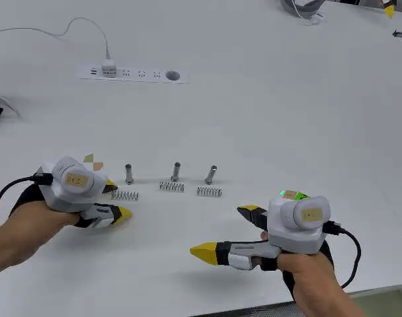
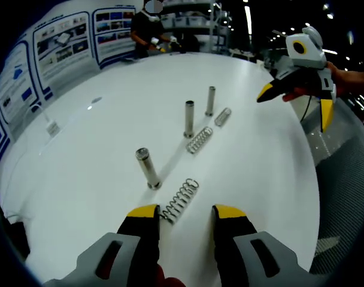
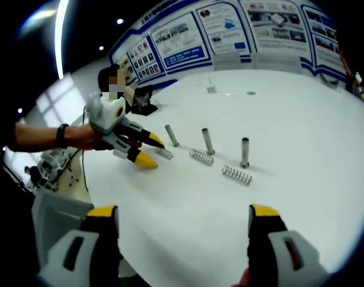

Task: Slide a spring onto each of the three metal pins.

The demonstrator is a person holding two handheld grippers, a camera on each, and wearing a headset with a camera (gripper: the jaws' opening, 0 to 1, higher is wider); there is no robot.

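Observation:
Three short metal pins stand upright in a row on the white table: left pin [image 1: 129, 174], middle pin [image 1: 176, 172], right pin [image 1: 211, 175]. A spring lies flat in front of each: left spring [image 1: 124, 195], middle spring [image 1: 172, 187], right spring [image 1: 209, 192]. My left gripper [image 1: 120, 200] is open at the left spring. In the left gripper view, that spring [image 2: 179, 200] has its near end between the yellow tips of the left gripper [image 2: 186, 214], beside the nearest pin [image 2: 147, 169]. My right gripper [image 1: 222, 231] is wide open and holds nothing, nearer than the right spring [image 3: 237, 174].
A white power strip [image 1: 131, 73] with a plug and cable lies at the far left of the table. A small tan marker [image 1: 92, 160] sits left of the pins. The table's front edge [image 1: 379, 290] runs close behind my right hand. Another person works in the background.

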